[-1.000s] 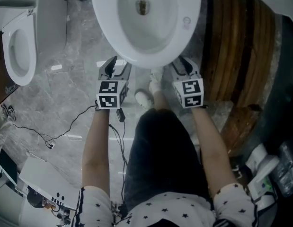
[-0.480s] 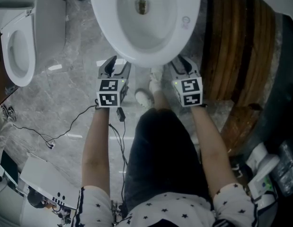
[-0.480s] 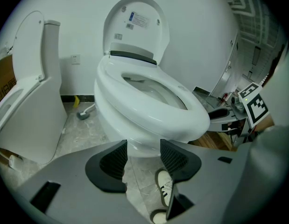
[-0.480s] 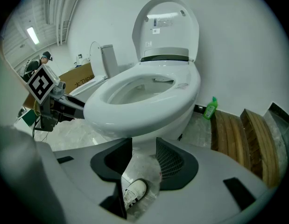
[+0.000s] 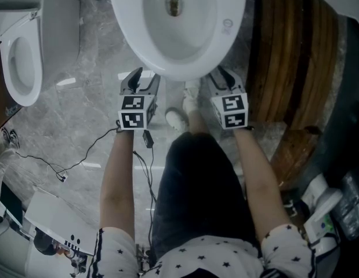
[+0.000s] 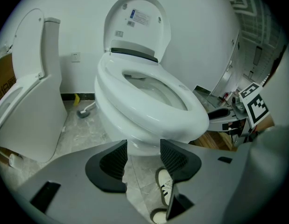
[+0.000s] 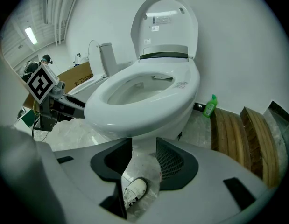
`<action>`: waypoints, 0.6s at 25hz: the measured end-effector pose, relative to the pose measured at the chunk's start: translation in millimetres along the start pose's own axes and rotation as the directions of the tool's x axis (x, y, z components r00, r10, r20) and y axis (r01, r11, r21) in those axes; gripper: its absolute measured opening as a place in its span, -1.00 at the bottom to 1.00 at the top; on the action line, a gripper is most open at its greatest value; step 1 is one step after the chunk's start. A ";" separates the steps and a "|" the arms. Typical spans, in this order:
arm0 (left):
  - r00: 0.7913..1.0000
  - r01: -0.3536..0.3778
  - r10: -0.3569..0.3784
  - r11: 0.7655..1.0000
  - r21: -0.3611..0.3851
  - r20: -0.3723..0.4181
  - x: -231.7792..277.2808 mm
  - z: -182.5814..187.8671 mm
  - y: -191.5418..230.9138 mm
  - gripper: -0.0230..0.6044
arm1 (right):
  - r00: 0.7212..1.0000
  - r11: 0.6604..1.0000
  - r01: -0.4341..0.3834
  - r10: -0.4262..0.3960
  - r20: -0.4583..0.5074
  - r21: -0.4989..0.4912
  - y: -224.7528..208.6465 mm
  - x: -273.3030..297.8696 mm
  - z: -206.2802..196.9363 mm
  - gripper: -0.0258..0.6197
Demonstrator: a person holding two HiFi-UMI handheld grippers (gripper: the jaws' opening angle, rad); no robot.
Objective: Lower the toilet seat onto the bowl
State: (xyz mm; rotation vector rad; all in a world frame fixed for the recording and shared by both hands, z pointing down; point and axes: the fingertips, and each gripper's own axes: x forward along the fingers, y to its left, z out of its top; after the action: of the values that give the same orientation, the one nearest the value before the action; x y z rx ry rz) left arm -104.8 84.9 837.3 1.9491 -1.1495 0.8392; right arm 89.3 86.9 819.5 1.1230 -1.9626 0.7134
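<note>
The toilet seat (image 5: 127,22) is seen lying flat on the bowl (image 6: 128,127), with the lid (image 6: 139,27) stood upright behind it; both are set on the grey marbled floor (image 5: 80,126). The left gripper (image 5: 138,77) and the right gripper (image 5: 222,77) are held just below the front rim of the bowl, one to each side; the jaws of each are spread apart with nothing pinched between them, only floor and a white shoe (image 5: 178,119) being seen through the gaps. A second toilet (image 5: 22,57) is stood well to the left; wooden planks (image 5: 289,68) are laid to the right.
</note>
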 end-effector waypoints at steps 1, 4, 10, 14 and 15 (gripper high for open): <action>1.000 -0.001 0.001 1.000 -0.001 -0.001 0.9 -0.2 0.4 -0.21 | 1.000 1.000 -0.001 0.001 -0.001 0.001 -0.1 0.6 -0.3 -0.40; 1.000 -0.004 0.004 1.000 -0.005 -0.007 3.4 -1.8 1.0 -0.21 | 1.000 1.000 -0.002 0.002 -0.005 -0.001 -0.6 1.9 -1.4 -0.40; 1.000 0.000 0.000 1.000 0.002 -0.019 8.2 -4.8 0.8 -0.21 | 1.000 1.000 -0.002 0.002 -0.012 -0.004 -2.1 4.9 -3.0 -0.40; 1.000 0.002 -0.002 1.000 -0.009 -0.017 7.7 -5.2 1.8 -0.21 | 1.000 1.000 0.005 -0.005 -0.009 -0.010 -4.9 7.3 -5.6 -0.40; 1.000 0.000 0.000 1.000 -0.008 -0.018 7.5 -5.2 1.7 -0.21 | 1.000 1.000 0.005 -0.006 -0.009 -0.009 -5.2 7.2 -6.1 -0.40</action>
State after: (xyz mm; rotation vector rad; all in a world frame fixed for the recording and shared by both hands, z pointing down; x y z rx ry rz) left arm -104.3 85.3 846.6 1.9312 -1.1404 0.8487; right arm 93.6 85.7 829.3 1.1177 -1.9527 0.7048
